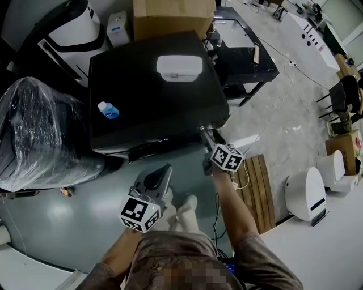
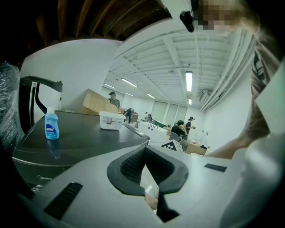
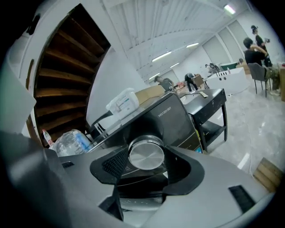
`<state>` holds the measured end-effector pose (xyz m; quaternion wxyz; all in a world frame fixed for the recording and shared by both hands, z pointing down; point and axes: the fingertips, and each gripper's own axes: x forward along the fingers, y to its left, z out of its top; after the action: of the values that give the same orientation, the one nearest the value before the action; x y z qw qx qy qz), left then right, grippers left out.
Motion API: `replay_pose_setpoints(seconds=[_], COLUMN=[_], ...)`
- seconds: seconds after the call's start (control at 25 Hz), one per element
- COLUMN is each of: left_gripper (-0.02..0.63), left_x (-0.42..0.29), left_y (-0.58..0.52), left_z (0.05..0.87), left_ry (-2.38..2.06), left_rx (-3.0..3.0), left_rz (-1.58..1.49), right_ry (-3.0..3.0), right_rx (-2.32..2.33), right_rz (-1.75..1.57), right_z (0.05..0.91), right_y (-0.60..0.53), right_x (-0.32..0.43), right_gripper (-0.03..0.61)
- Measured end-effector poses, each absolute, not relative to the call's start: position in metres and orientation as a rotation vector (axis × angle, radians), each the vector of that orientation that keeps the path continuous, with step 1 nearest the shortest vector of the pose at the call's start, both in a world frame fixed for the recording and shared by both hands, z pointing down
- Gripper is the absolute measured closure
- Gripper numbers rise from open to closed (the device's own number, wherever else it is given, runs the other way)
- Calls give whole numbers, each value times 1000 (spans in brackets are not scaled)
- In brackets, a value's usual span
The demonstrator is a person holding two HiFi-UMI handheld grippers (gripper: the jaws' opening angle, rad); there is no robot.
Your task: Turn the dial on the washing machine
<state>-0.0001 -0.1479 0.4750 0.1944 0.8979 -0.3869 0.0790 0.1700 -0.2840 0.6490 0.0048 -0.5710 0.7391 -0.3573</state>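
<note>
The black washing machine (image 1: 147, 96) stands before me, its front panel (image 3: 173, 118) filling the right gripper view. A round silver dial (image 3: 146, 155) on that panel sits between the jaws of my right gripper (image 3: 146, 158), and both black pads press on its rim. In the head view the right gripper (image 1: 205, 133) reaches to the machine's front right corner and hides the dial. My left gripper (image 1: 160, 171) hangs lower, in front of the machine and off it. Its tips (image 2: 146, 149) meet with nothing between them.
On the machine's top stand a blue bottle (image 1: 108, 110) and a white box (image 1: 178, 67). A plastic-wrapped bundle (image 1: 34, 133) is at the left, a cardboard box (image 1: 170, 17) behind, a black table (image 1: 244, 51) at the back right and a wooden slat board (image 1: 261, 190) on the floor.
</note>
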Motion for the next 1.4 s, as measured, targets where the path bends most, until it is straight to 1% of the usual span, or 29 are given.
replay_pose_setpoints(seconds=[0.64,0.8,0.96,1.2,1.28,1.4], left_gripper=[621,621,621,621,621,622], left_x=[1,0,-1,1,1,0], left_y=[-144,-142,-141,-138,-137,-136], left_z=[474,473,474,472,473,473], left_ry=[-1094,-1101,-1103,-1104,-1104,-1103], left_rx=[2509,2507,2505,2504,2504,2502], left_rz=[223,221,226,224,221,219], right_ry=[1892,1850,1919,2143,2234,2419], right_rx=[-1591,-1552,-1587,-1710,-1753,-1880], right_rz=[-1428,-1442,-1395,-1214,-1159,-1004], right_z=[652,654,651,636,637,636], right_y=[-289,-287,-289,-293,-292,-289], right_x=[175,175,174,178,176,174], right_gripper=[333,333,333,320,307,296])
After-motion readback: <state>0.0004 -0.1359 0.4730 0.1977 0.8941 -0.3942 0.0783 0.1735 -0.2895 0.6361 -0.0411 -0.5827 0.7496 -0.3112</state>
